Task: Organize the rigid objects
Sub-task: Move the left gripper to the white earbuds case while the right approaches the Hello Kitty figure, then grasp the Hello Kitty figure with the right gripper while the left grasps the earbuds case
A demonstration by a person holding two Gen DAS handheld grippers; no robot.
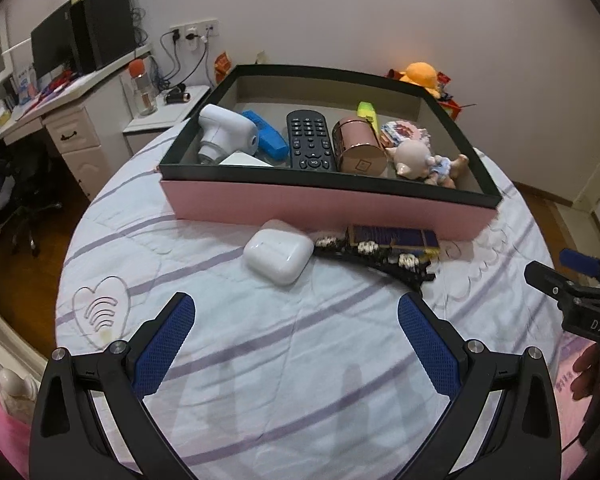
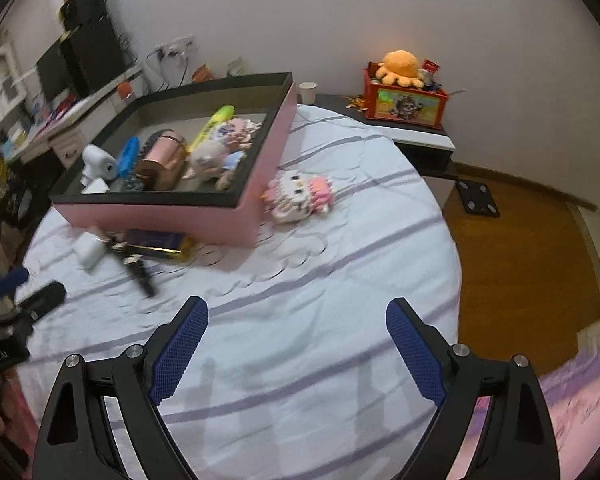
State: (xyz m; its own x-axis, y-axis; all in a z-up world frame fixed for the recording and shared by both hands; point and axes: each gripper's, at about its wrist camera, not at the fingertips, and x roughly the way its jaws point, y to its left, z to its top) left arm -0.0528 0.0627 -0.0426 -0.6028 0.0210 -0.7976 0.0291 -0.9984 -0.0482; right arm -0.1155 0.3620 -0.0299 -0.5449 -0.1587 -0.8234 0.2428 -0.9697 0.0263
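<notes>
A pink box (image 1: 324, 204) with a dark rim stands on the striped bed and holds a white device (image 1: 226, 132), a blue item (image 1: 266, 136), a black remote (image 1: 309, 140), a copper tin (image 1: 358, 145), a yellow marker (image 1: 368, 114) and a small doll (image 1: 428, 162). In front of the box lie a white earbud case (image 1: 279, 255), a black hair clip (image 1: 380, 254) and a purple-and-gold flat box (image 1: 392, 236). My left gripper (image 1: 296, 316) hangs open over bare sheet, short of the case. My right gripper (image 2: 296, 316) is open too, empty, with a white-and-pink cat toy (image 2: 300, 196) beyond it beside the box (image 2: 204, 216).
A desk with a monitor (image 1: 52, 52) and a nightstand (image 1: 168, 116) stand left of the bed. A red toy box with an orange plush (image 2: 404, 96) sits on a low table at the right. Wooden floor (image 2: 520, 260) borders the bed's right edge.
</notes>
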